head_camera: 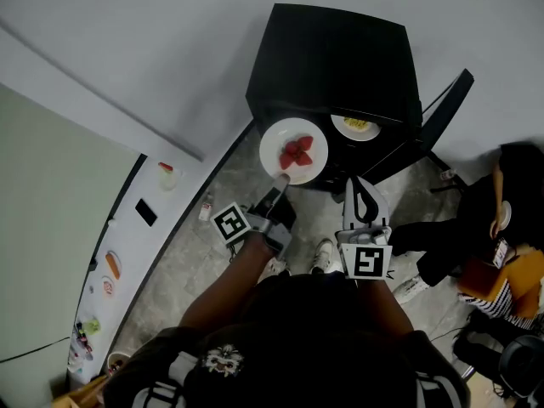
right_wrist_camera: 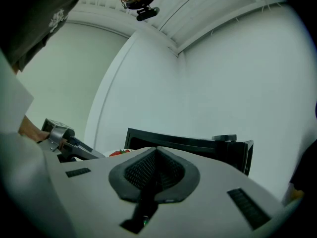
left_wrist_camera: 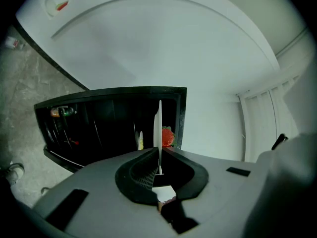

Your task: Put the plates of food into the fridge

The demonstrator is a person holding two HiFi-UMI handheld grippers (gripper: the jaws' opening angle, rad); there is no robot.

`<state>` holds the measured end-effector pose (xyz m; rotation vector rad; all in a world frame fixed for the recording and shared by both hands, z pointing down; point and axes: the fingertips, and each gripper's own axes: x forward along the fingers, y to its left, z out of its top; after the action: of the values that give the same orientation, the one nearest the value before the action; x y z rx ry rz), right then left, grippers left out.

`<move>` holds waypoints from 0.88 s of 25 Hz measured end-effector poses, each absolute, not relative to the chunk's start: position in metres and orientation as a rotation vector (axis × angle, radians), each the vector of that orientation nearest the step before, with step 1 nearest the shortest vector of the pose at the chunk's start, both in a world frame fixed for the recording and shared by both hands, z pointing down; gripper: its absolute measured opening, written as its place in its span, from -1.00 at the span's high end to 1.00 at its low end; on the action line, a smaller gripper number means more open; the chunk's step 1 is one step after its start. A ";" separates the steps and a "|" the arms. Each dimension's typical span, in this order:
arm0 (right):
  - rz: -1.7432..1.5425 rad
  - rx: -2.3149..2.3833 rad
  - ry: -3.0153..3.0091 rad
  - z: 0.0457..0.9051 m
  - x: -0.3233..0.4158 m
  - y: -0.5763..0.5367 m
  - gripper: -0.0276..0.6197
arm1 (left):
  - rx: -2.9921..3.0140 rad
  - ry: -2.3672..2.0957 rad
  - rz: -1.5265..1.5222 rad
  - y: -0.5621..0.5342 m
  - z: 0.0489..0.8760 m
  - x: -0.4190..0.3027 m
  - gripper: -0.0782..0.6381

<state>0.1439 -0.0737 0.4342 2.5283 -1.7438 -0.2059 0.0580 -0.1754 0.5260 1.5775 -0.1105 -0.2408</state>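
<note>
A white plate (head_camera: 293,150) with red strawberries (head_camera: 297,152) hangs just in front of the open black fridge (head_camera: 331,58). My left gripper (head_camera: 281,179) is shut on the plate's near rim. In the left gripper view the plate (left_wrist_camera: 158,131) shows edge-on between the jaws, with a strawberry (left_wrist_camera: 168,137) to its right. A second plate with yellow food (head_camera: 355,126) sits inside the fridge. My right gripper (head_camera: 360,195) is shut and holds nothing, to the right of the plate; its closed jaws (right_wrist_camera: 156,155) point at the fridge (right_wrist_camera: 188,145).
The fridge door (head_camera: 442,117) stands open to the right. A white counter (head_camera: 127,253) along the left carries a black phone (head_camera: 145,212), a small dish (head_camera: 167,175) and other food items. A person (head_camera: 510,228) sits at the right. A small bottle (head_camera: 205,209) stands on the floor.
</note>
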 end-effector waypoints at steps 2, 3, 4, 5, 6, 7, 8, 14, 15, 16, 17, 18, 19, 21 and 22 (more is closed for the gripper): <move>-0.187 2.531 -1.737 0.439 0.146 -0.073 0.84 | 1.588 -0.117 -0.221 -0.180 0.539 0.066 0.68; -0.178 2.532 -1.738 0.441 0.146 -0.074 0.84 | 1.591 -0.120 -0.213 -0.182 0.546 0.070 0.68; -0.170 2.534 -1.740 0.442 0.145 -0.074 0.84 | 1.593 -0.123 -0.209 -0.185 0.551 0.074 0.68; -0.166 2.534 -1.742 0.444 0.144 -0.073 0.84 | 1.593 -0.127 -0.208 -0.188 0.556 0.078 0.68; -0.161 2.535 -1.744 0.446 0.142 -0.073 0.84 | 1.593 -0.133 -0.207 -0.191 0.561 0.082 0.68; -0.150 2.537 -1.746 0.449 0.141 -0.072 0.84 | 1.594 -0.141 -0.206 -0.194 0.566 0.085 0.68; -0.136 2.535 -1.747 0.452 0.140 -0.071 0.84 | 1.594 -0.150 -0.202 -0.198 0.572 0.089 0.68; -0.074 2.524 -1.736 0.465 0.142 -0.072 0.84 | 1.591 -0.178 -0.216 -0.221 0.586 0.110 0.68; -0.073 2.534 -1.733 0.464 0.144 -0.072 0.84 | 1.597 -0.176 -0.223 -0.223 0.583 0.114 0.68; -0.068 2.543 -1.728 0.464 0.147 -0.072 0.84 | 1.602 -0.178 -0.225 -0.225 0.582 0.117 0.68; -0.062 2.547 -1.721 0.465 0.149 -0.072 0.84 | 1.602 -0.182 -0.225 -0.226 0.583 0.121 0.68; -0.057 2.549 -1.712 0.466 0.152 -0.072 0.84 | 1.602 -0.188 -0.225 -0.227 0.583 0.123 0.68; -0.054 2.549 -1.703 0.467 0.155 -0.071 0.84 | 1.603 -0.195 -0.227 -0.228 0.585 0.125 0.68; -0.048 2.545 -1.693 0.470 0.159 -0.072 0.84 | 1.607 -0.212 -0.235 -0.232 0.588 0.128 0.68; -0.050 2.544 -1.692 0.470 0.160 -0.072 0.84 | 1.606 -0.220 -0.240 -0.233 0.589 0.129 0.68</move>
<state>0.1598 -0.0719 0.4699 2.5444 -1.6922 -0.0498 0.1294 -0.2333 0.5893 1.6061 -0.2199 -0.2399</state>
